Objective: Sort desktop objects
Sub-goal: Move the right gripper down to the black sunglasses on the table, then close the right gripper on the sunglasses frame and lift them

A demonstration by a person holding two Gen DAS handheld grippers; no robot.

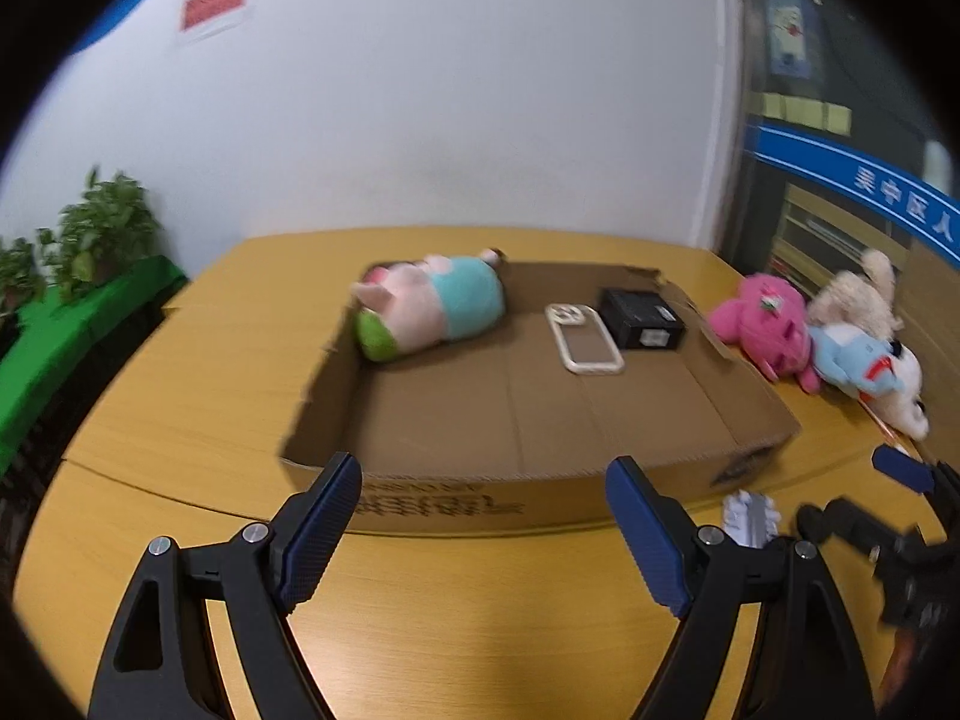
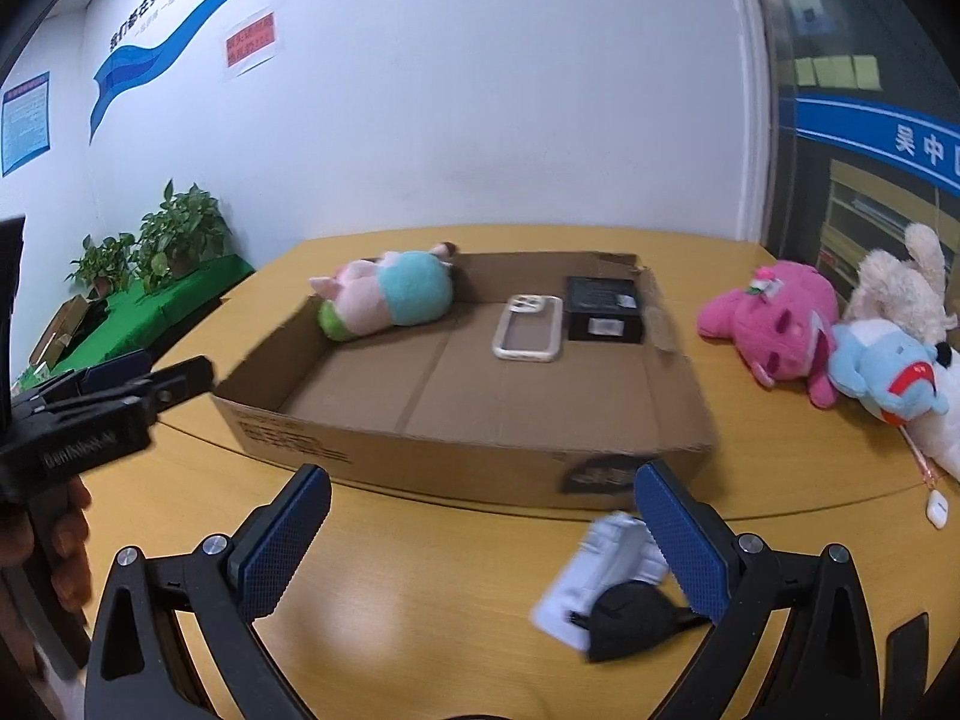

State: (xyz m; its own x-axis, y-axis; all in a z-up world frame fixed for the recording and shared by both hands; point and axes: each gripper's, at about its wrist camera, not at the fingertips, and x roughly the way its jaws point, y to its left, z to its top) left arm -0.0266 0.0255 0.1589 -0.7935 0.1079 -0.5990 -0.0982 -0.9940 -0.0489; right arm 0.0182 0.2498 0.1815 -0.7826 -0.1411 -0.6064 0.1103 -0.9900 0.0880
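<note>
- The left gripper [image 1: 483, 531] is spread wide over the yellow wood-grain table [image 1: 198, 360] with nothing between its ribbed blue pads [image 1: 318, 531]; its arms are matt black with silver rivets.
- The right gripper [image 2: 480, 546] is likewise wide apart and empty, with cross-hatched blue pads [image 2: 282, 546].
- Just ahead of both grippers lies a shallow, open cardboard box [image 1: 540, 420] of plain brown corrugated board with torn flaps; dark print on its near wall is upside down and too blurred to read.
- At the box's far left, a soft plush pig [image 1: 429, 306] lies on its side, pink with a teal body and a green end.
- At the far right of the box, a clear, cream-rimmed phone case [image 1: 583, 339] lies flat, just beside a small black carton [image 1: 642, 318] with a white label whose writing is too small to read.
- Right of the box, on the table, soft toys are heaped: a pink plush [image 2: 774, 324], a cream plush [image 2: 906, 288], and a light blue plush [image 2: 888, 378] touching them.
- Close under the right gripper's right pad sit a white ribbed item [image 2: 600, 576], blurred, and a black rounded object [image 2: 636, 618].
- A small white case [image 2: 936, 507] lies to the right, near the table edge.
- A blue band [image 2: 900, 138] on the glass reads "吴中"; the wall [image 2: 480, 90] carries a red notice [image 2: 249, 42], unreadable.
</note>
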